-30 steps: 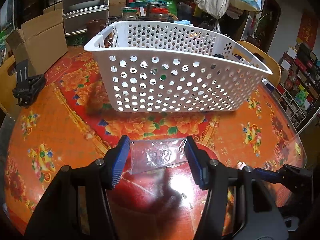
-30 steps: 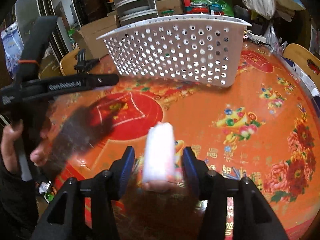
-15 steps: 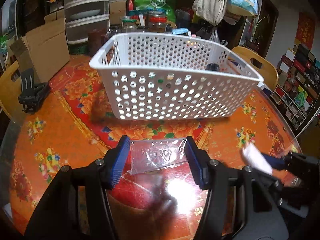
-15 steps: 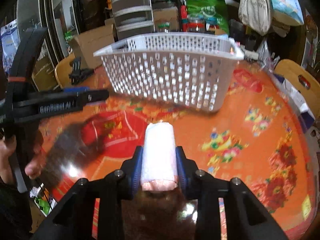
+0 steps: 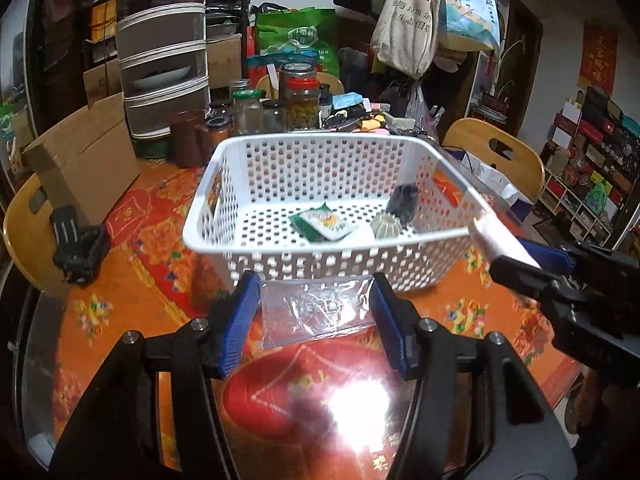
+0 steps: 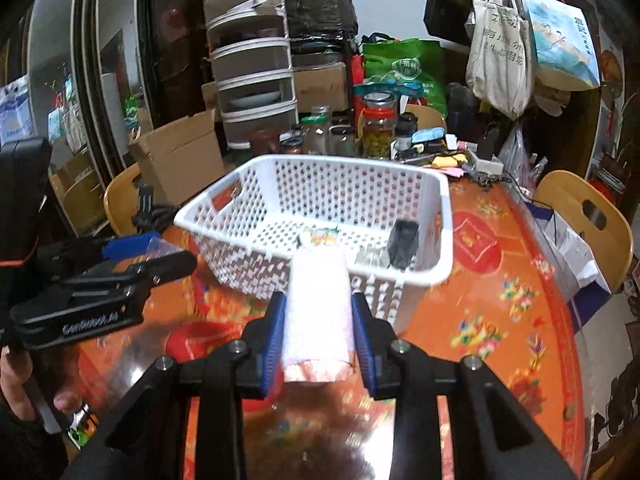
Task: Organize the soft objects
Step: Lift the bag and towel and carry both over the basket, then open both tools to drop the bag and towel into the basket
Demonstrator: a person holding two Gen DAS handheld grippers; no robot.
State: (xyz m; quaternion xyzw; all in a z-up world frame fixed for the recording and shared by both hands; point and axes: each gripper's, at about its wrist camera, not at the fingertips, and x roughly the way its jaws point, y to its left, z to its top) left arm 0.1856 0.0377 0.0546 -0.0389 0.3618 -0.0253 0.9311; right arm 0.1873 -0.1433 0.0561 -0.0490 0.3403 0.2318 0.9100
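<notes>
A white perforated basket [image 5: 320,141] [image 6: 444,216] stands on the orange floral table. It holds a green-and-white packet [image 5: 325,224], a black object [image 5: 404,203] and a pale ribbed piece [image 5: 386,227]. My left gripper [image 5: 314,292] is shut on a clear plastic pouch [image 5: 316,314], lifted just short of the basket's near wall. My right gripper [image 6: 318,300] is shut on a white soft roll [image 6: 318,304] with a pinkish end, raised in front of the basket rim. The roll [image 5: 500,245] also shows at the right of the left wrist view. The left gripper [image 6: 132,258] shows at the left of the right wrist view.
Glass jars [image 5: 302,98] and clutter crowd the table behind the basket. A cardboard box [image 5: 86,160] and a black clamp [image 5: 78,244] sit at the left. Wooden chairs [image 6: 588,216] stand around the table. A person's hand [image 6: 16,376] grips the left tool.
Both grippers have risen, so the basket's inside now shows. The right gripper's jaws closed onto the white roll and lifted it. The left gripper kept hold of the clear pouch.
</notes>
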